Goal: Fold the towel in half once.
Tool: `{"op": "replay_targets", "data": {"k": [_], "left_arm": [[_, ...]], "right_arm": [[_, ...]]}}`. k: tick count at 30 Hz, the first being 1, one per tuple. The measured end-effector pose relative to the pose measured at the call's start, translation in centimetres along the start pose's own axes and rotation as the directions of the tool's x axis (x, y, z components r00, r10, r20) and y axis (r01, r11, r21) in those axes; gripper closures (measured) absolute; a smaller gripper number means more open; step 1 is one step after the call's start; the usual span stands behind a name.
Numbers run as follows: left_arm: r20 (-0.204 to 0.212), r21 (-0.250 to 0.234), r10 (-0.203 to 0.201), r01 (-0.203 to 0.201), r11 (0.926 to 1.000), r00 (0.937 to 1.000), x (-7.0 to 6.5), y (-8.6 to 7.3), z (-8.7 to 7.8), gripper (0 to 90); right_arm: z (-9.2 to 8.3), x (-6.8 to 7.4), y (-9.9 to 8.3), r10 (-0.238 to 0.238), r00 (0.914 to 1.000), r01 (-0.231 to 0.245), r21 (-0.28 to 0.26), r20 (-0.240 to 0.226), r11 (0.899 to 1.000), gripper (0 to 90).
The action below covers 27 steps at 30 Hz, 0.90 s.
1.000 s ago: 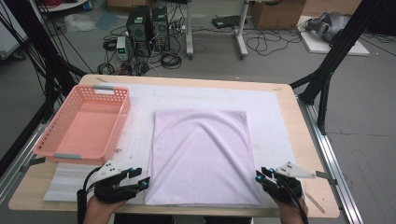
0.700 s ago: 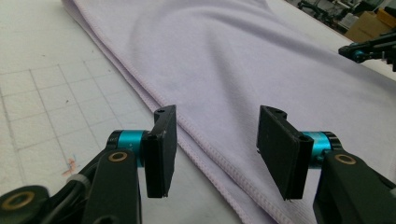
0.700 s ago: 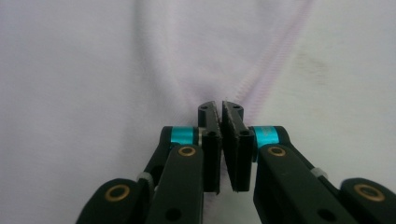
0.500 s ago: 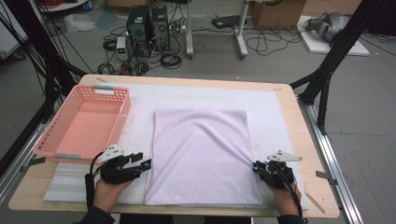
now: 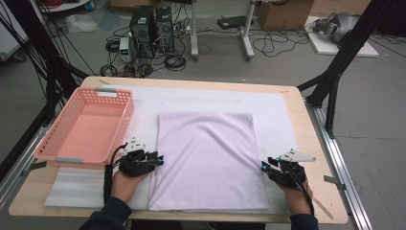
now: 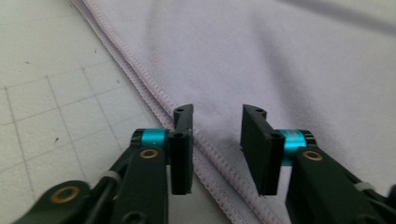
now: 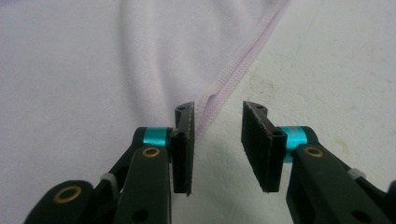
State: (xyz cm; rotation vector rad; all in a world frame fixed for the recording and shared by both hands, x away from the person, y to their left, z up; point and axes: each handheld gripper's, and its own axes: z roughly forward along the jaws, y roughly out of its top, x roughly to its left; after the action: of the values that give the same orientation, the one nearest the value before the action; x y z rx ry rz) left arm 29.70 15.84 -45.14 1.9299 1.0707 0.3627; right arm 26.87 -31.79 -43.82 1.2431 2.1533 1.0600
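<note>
Now left tongs (image 5: 157, 160) (closing) reach cloth (image 5: 209, 158).

A pale lilac cloth (image 5: 209, 160) lies flat on a white mat (image 5: 282, 115) on a wooden table (image 5: 316, 143). The left gripper (image 5: 158, 159) sits at the cloth's left edge and the right gripper (image 5: 265, 166) at its right edge, both near the front. A pink basket (image 5: 122, 124) stands on the left.

Pink basket (image 5: 86, 127) beside left tongs (image 5: 160, 160)
</note>
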Motion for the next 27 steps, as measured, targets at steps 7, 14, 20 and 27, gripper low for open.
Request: {"op": "replay_targets", "data": {"k": [7,14,20,27], "left_arm": [[-0.112,-0.005,0.025,-0.025,0.9997,0.9934,0.2,0.2,-0.8,86.7],[-0.098,-0.020,-0.085,0.084,0.9963,0.9915,0.7,-0.2,-0.5,56.8],[-0.055,-0.052,-0.083,0.080,0.9955,0.9951,0.7,0.0,-0.5,49.4],[-0.044,-0.050,-0.091,0.088,0.9948,0.9949,1.0,-0.1,-0.5,49.1]], "right_arm": [[-0.5,0.2,-0.1,-0.006,0.9999,0.007,-0.006,0.011,1.000,64.0],[0.2,0.1,0.0,0.012,0.9997,-0.011,-0.012,0.022,1.000,59.0],[2.1,-0.9,1.6,0.084,0.9963,-0.082,-0.074,0.022,0.994,66.2],[6.0,-1.4,3.0,0.118,0.9927,-0.118,0.025,0.027,0.993,71.8]]}}
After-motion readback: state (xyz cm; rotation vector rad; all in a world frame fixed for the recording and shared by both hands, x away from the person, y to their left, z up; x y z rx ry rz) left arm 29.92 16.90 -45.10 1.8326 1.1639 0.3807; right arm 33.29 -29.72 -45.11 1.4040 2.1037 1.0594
